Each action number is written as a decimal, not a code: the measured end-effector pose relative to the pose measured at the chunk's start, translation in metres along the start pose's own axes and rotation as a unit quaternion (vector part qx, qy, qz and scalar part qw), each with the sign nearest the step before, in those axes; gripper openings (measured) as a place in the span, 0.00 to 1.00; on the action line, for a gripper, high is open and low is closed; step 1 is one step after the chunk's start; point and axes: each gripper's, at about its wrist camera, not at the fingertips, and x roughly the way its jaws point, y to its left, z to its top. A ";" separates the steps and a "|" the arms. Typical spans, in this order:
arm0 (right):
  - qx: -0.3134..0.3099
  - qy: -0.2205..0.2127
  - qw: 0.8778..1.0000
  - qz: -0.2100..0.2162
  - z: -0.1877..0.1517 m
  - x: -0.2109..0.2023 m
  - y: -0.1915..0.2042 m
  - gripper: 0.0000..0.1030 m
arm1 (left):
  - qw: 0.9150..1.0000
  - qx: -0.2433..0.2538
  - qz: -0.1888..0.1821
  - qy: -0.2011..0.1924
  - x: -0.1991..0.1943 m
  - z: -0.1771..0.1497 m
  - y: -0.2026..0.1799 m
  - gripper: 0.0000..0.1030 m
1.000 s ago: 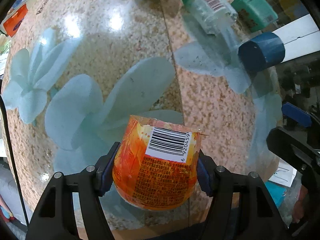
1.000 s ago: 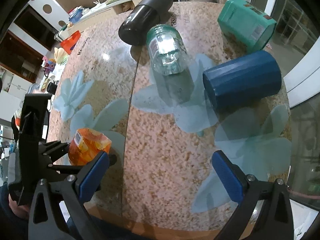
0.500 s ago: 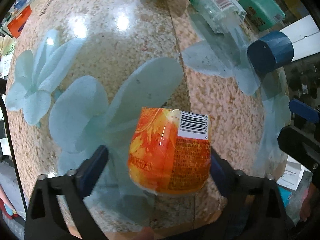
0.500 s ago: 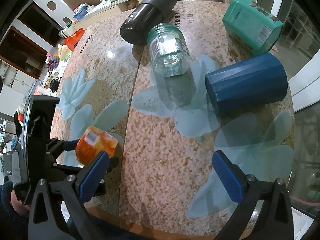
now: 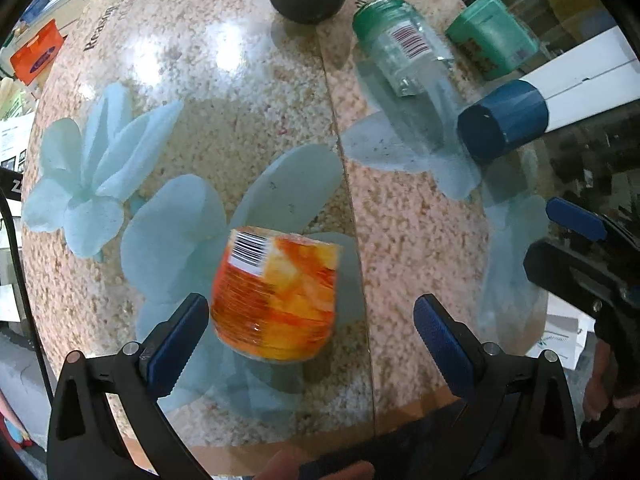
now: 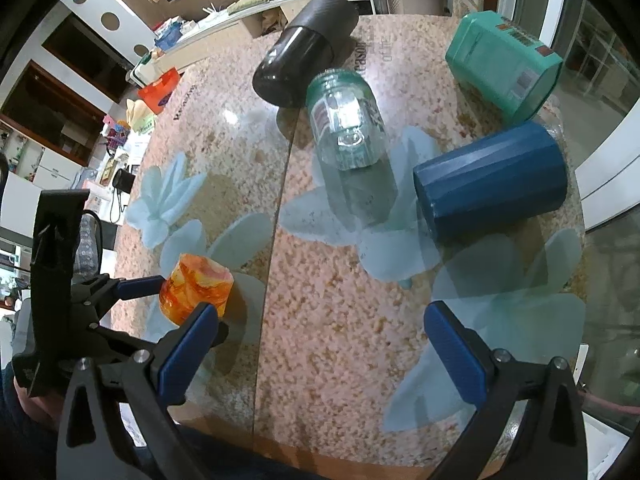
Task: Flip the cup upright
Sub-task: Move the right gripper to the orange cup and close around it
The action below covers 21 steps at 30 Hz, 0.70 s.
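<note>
left wrist view: the left tongs (image 5: pixel 310 330) are spread apart, the blurred orange cup (image 5: pixel 276 296) lying loose between them on the speckled glossy worktop (image 5: pixel 256 92); a regrip across its rounded, film-wrapped sides is judged wise. right wrist view: the right tongs (image 6: pixel 320 344) are held apart, empty, near the ribbed blue cup (image 6: pixel 492 178).

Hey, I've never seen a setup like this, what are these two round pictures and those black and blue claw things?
A person holds a handheld two-finger tool in each hand; each carries a fisheye camera looking along its fingers. One picture is from the left tool, the other from the right tool. Both are open and hold nothing. An orange cup sits between the left tool's spread fingers on the flower-patterned table. Farther back lie a black cup, a glass jar, a blue cup and a teal cup.
</note>
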 end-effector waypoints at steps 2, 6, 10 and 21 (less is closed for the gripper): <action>0.005 -0.005 1.000 0.003 -0.001 -0.006 0.001 1.00 | 1.000 0.004 -0.004 -0.002 -0.007 -0.001 0.001 1.00; 0.011 -0.014 1.000 0.006 -0.001 -0.018 0.006 1.00 | 1.000 0.011 -0.022 -0.007 -0.023 -0.006 0.009 1.00; 0.025 -0.021 0.999 0.013 0.000 -0.030 0.018 1.00 | 0.999 0.027 -0.035 -0.017 -0.046 -0.017 0.019 1.00; 0.086 -0.002 0.995 0.039 0.008 -0.024 0.068 1.00 | 0.996 0.063 -0.025 -0.058 -0.089 -0.028 0.069 1.00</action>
